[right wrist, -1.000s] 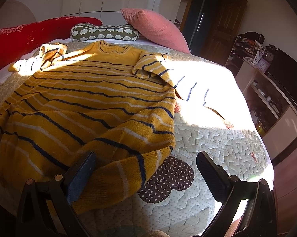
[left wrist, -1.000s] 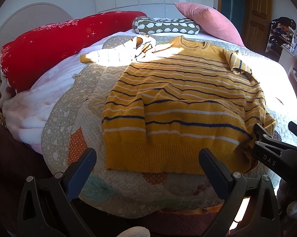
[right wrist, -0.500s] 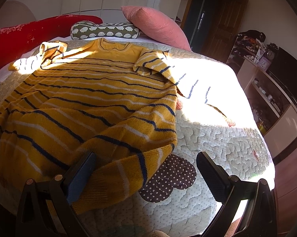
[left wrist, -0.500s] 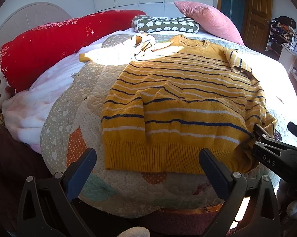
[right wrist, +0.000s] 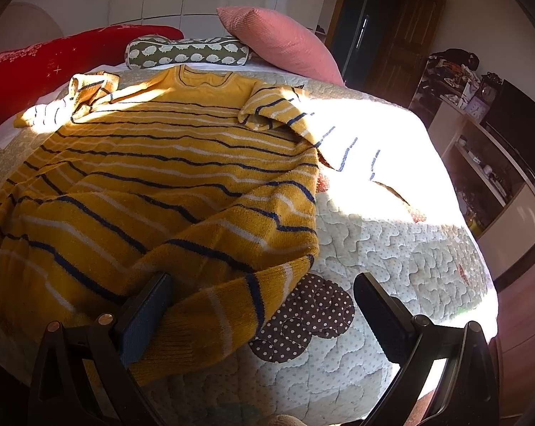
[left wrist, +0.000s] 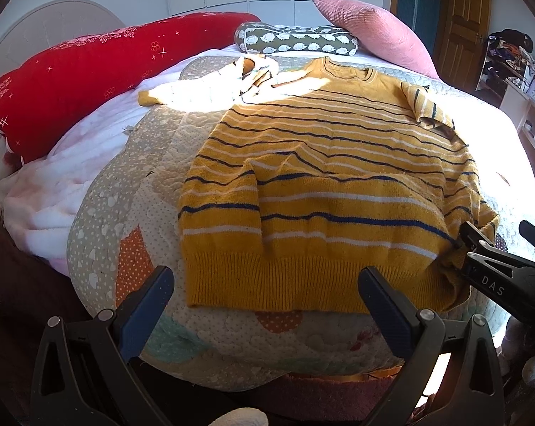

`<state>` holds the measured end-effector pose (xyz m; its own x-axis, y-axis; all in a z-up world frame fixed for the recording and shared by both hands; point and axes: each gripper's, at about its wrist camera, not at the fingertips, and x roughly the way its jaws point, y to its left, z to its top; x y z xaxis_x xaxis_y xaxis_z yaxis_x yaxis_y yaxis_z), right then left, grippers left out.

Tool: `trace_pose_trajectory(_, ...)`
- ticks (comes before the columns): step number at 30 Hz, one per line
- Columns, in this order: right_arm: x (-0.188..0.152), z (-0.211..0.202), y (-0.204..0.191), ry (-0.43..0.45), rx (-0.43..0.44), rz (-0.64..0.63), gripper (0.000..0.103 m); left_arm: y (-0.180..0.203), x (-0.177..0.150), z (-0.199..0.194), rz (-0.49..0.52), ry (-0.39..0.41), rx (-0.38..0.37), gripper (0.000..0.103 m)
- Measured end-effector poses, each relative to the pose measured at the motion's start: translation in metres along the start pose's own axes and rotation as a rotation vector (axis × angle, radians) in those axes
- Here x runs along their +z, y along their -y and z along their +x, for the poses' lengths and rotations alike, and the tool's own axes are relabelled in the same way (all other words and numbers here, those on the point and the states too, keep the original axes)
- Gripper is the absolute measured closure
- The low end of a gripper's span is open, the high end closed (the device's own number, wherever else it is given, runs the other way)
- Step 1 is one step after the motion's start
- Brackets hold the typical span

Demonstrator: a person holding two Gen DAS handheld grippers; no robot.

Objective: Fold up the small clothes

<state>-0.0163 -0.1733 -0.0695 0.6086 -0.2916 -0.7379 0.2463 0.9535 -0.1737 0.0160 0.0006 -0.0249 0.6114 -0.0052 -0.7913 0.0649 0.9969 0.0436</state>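
Sweater [left wrist: 324, 191] lies flat on the quilt [left wrist: 125, 213], hem nearest me. My left gripper [left wrist: 265, 300] hovers spread before the hem; my right gripper [right wrist: 262, 307], also spread, straddles its bottom corner.

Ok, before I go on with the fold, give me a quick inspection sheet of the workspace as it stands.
Surface: quilted bedspread, strong sun patch on its far right.
Job's things: yellow striped sweater lying flat, neck away, both sleeves bunched near the shoulders.
Clutter: red blanket, hedgehog bolster, pink pillow.
Grippers: left gripper open, short of the hem; right gripper open, astride the hem's right corner.
Cables: nothing seen.
Surroundings: wooden door, cluttered shelves.
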Motion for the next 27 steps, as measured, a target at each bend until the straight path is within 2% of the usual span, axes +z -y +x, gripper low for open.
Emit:
trace_pose_trajectory(3,0.007,-0.001,0.023,0.019,-0.03,0.051,0.001,-0.023,0.019,0.0,-0.047,0.032,0.007,0.0)
trace_pose_trajectory(6,0.014,0.008,0.06,0.004,-0.068,0.132,0.001,-0.053,0.04,0.012,-0.104,0.058,0.059,0.0)
trace_pose_trajectory(10,0.013,0.034,0.113,-0.075,-0.1,0.25,0.001,-0.098,0.058,0.052,-0.169,-0.009,0.122,0.0)
trace_pose_trajectory(13,0.008,0.057,0.139,-0.142,-0.097,0.292,0.001,-0.126,0.059,0.081,-0.201,-0.07,0.178,0.0)
trace_pose_trajectory(15,0.005,0.07,0.146,-0.195,-0.071,0.298,0.001,-0.139,0.056,0.097,-0.215,-0.103,0.195,0.0)
trace_pose_trajectory(17,-0.001,0.082,0.153,-0.241,-0.011,0.349,0.001,-0.146,0.052,0.109,-0.236,-0.137,0.179,0.0)
trace_pose_trajectory(19,-0.005,0.081,0.157,-0.225,0.006,0.396,0.0,-0.145,0.05,0.109,-0.235,-0.121,0.189,0.0)
trace_pose_trajectory(23,-0.012,0.079,0.158,-0.232,0.042,0.405,0.0,-0.138,0.046,0.113,-0.229,-0.126,0.228,0.0)
trace_pose_trajectory(27,-0.018,0.076,0.155,-0.218,0.07,0.333,0.0,-0.14,0.04,0.112,-0.288,-0.127,0.223,0.0)
